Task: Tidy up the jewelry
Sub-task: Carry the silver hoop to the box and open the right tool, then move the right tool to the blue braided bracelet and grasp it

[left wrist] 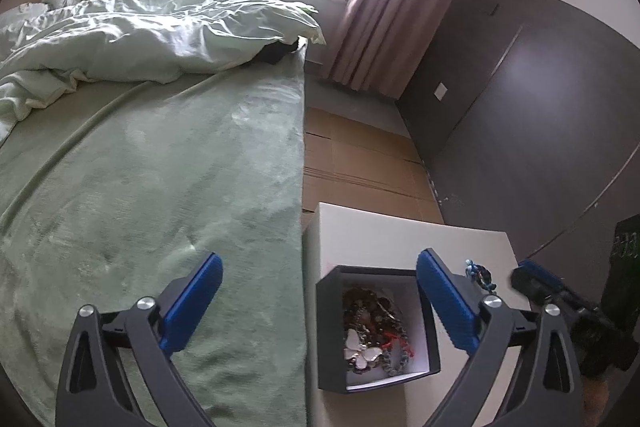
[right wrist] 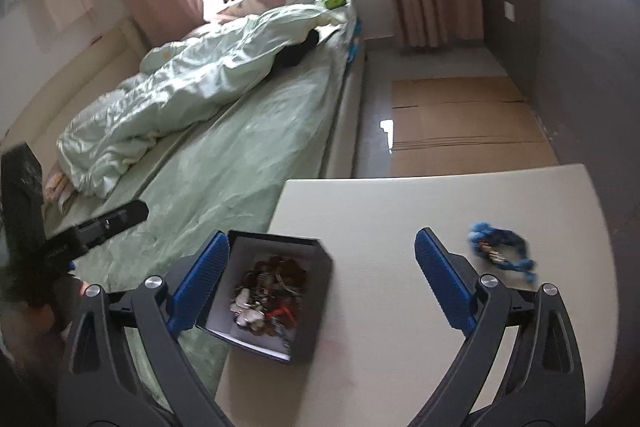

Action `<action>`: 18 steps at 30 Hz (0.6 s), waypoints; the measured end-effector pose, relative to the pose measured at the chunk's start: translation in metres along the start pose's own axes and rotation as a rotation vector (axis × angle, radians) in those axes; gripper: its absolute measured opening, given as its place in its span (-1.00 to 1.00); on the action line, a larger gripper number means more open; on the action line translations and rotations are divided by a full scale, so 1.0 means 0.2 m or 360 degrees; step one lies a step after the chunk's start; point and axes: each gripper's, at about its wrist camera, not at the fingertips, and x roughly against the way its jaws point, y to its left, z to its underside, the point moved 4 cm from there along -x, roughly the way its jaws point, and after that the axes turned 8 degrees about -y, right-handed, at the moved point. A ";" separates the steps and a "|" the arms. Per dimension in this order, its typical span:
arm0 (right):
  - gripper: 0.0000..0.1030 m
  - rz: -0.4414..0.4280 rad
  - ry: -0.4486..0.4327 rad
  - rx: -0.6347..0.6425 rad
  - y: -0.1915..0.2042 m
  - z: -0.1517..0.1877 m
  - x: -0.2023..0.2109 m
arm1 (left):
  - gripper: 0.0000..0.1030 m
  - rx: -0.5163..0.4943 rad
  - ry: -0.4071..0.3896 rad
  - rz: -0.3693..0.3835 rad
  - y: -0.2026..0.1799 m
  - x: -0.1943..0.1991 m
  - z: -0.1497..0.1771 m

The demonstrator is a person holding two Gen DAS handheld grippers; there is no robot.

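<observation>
A dark box [left wrist: 332, 327] with a white lining holds a heap of mixed jewelry [left wrist: 372, 331], with a white butterfly piece on top. It stands on a small white table [left wrist: 384, 231] beside the bed. The box [right wrist: 316, 303] and its jewelry [right wrist: 268, 295] also show in the right wrist view. A blue beaded piece [right wrist: 500, 251] lies on the table to the right of the box; it also shows in the left wrist view [left wrist: 480, 273]. My left gripper [left wrist: 318, 301] is open, above the box's left side. My right gripper [right wrist: 322, 281] is open and empty above the box.
A bed with a green blanket [left wrist: 160, 167] and a rumpled pale duvet [left wrist: 140, 27] fills the left. Flattened cardboard [right wrist: 460, 119] lies on the floor beyond the table. A dark wardrobe [left wrist: 540, 107] stands to the right. Pink curtains [left wrist: 384, 7] hang by the window.
</observation>
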 end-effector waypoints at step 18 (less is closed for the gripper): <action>0.82 0.0287 0.0084 -0.0242 -0.56 0.09 0.14 | 0.84 -0.0291 0.0003 0.0103 -0.45 -0.08 0.13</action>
